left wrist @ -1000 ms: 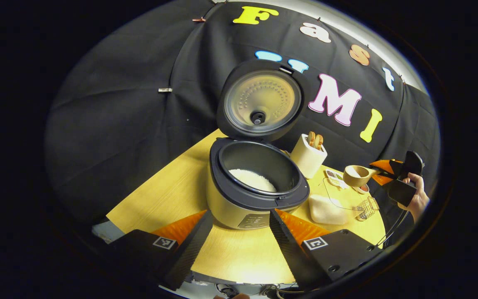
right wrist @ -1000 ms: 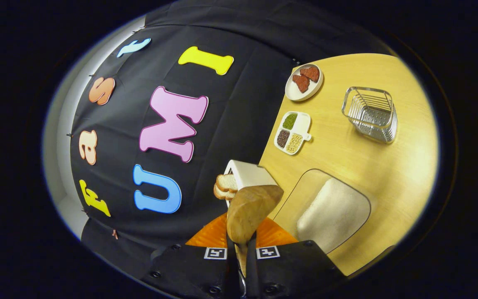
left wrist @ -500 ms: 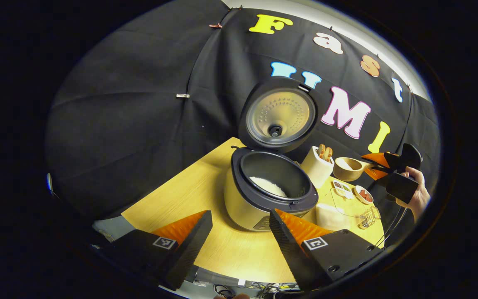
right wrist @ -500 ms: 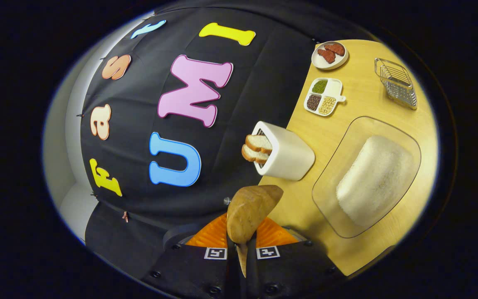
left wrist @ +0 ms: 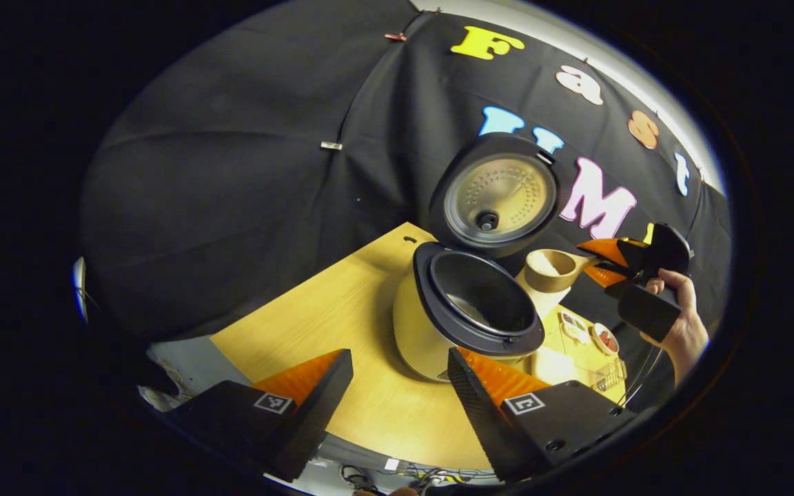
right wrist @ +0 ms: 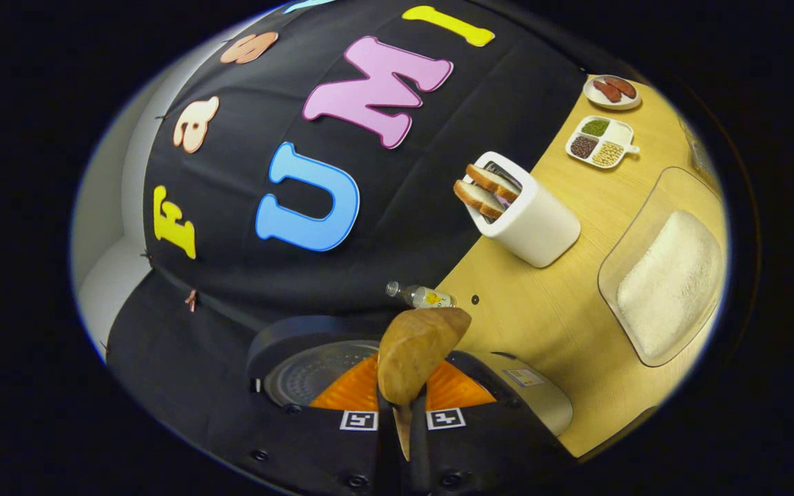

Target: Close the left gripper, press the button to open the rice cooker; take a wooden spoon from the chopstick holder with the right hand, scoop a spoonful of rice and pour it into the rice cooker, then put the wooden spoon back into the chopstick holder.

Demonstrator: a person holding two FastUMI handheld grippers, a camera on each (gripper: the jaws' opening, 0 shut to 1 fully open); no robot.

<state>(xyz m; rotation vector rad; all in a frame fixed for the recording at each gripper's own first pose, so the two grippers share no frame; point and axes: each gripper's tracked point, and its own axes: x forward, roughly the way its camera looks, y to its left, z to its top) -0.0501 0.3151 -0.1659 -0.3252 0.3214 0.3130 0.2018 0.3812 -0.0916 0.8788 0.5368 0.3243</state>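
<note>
My left gripper (left wrist: 397, 406) hangs over the worktop's (left wrist: 328, 324) near edge, fingers released and spread, nothing between them. Beyond them the rice cooker (left wrist: 469, 310) stands with its lid (left wrist: 500, 200) swung upright and the dark pot open; whether rice lies inside I cannot tell. To its right, my right gripper (right wrist: 400, 413) has its fingers clenched on the handle of the wooden spoon (left wrist: 552, 270). The spoon lies roughly level, its long axis running from my right hand (left wrist: 676, 324) toward the cooker, its round pale-brown bowl facing up beside the cooker's rim. Farther right, along the back edge, stands the white chopstick holder (right wrist: 524, 213), then a clear tray of rice (right wrist: 669, 275).
</note>
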